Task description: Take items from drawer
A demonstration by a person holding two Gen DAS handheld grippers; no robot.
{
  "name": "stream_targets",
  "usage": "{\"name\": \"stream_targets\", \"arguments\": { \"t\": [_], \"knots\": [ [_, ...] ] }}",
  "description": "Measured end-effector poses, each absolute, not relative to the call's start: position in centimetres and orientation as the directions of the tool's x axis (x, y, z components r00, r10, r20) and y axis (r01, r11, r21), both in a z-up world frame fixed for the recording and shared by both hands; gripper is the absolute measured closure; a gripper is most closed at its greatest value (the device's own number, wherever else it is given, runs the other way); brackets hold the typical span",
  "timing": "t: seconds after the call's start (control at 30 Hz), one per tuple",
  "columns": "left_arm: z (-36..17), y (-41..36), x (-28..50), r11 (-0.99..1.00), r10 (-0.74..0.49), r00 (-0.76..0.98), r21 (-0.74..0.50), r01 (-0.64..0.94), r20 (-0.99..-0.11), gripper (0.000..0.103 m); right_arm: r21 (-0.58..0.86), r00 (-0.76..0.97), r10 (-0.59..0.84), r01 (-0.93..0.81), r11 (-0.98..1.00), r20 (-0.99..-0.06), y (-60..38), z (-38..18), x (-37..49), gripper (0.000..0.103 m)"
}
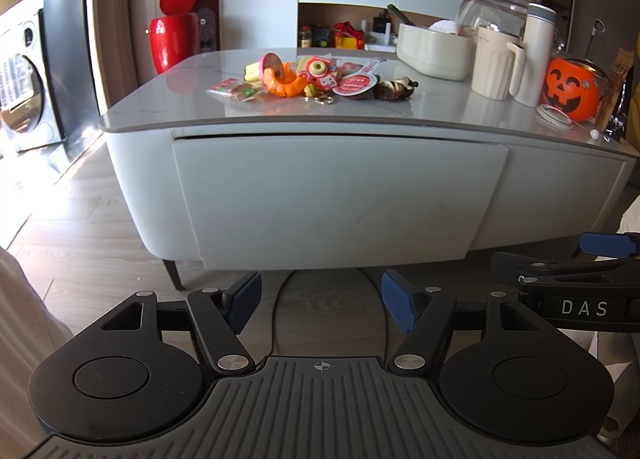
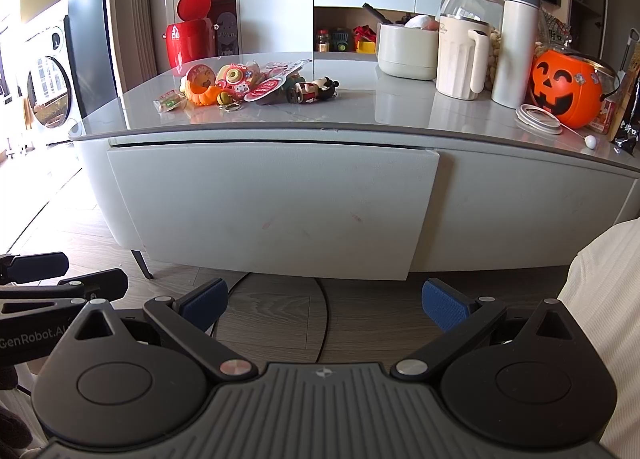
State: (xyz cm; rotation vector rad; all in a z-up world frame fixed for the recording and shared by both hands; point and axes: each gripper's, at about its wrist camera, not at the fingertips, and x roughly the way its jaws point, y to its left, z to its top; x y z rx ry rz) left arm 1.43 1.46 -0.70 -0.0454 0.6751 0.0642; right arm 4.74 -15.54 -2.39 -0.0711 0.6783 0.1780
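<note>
Both grippers are hanging low in front of the bench [image 1: 152,115], facing the drawer [image 1: 340,199], and neither is touching it. The left gripper [image 1: 322,301] is sitting with its jaws released and nothing between them; the right gripper [image 2: 324,305] is matching it, jaws spread and empty, just beside its partner. The drawer front is looking almost flush with the bench body, only a thin dark gap showing along its top edge (no handle visible, so that gap is probably the place to hook into). A pile of toys [image 1: 308,77] is lying on the bench top toward the left, well apart from the pumpkin bucket [image 1: 570,89], the jug [image 1: 496,67] and the flask [image 1: 536,55] crowding the right end, likely the spot chosen for unloaded things since it is the open stretch directly above the drawer. Whether anything is left inside the drawer cannot be told from here. Judging by this, the grippers are waiting back at floor level, either finished or about to reach for that front.
</note>
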Motion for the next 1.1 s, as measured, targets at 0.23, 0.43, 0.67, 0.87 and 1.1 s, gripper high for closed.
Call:
{"name": "stream_targets", "arguments": {
  "t": [0.23,0.43,0.67,0.87,1.1],
  "knots": [
    [-0.71,1.47,1.43,0.997,0.045,0.779,-0.021,-0.074,-0.626,0.031,-0.005,0.764,0.141,-0.185,0.983,-0.63,-15.54,-2.36,4.69,0.0],
    [-0.72,1.51,1.42,0.997,0.044,0.779,-0.021,-0.073,-0.625,0.031,-0.004,0.764,0.141,-0.184,0.983,-0.63,-15.54,-2.35,4.66,0.0],
    [-0.72,1.53,1.4,0.997,0.044,0.779,-0.021,-0.073,-0.626,0.031,-0.004,0.764,0.141,-0.185,0.983,-0.63,-15.61,-2.34,4.69,0.0],
    [-0.73,1.57,1.33,0.997,0.043,0.778,-0.023,-0.073,-0.627,0.031,-0.003,0.764,0.141,-0.184,0.983,-0.63,-15.63,-2.33,4.71,0.0],
    [-0.21,1.23,1.63,0.999,-0.014,0.786,-0.045,-0.018,-0.619,0.08,0.003,0.764,0.144,-0.183,0.983,-0.628,-15.67,-2.31,4.65,0.0]
  ]
}}
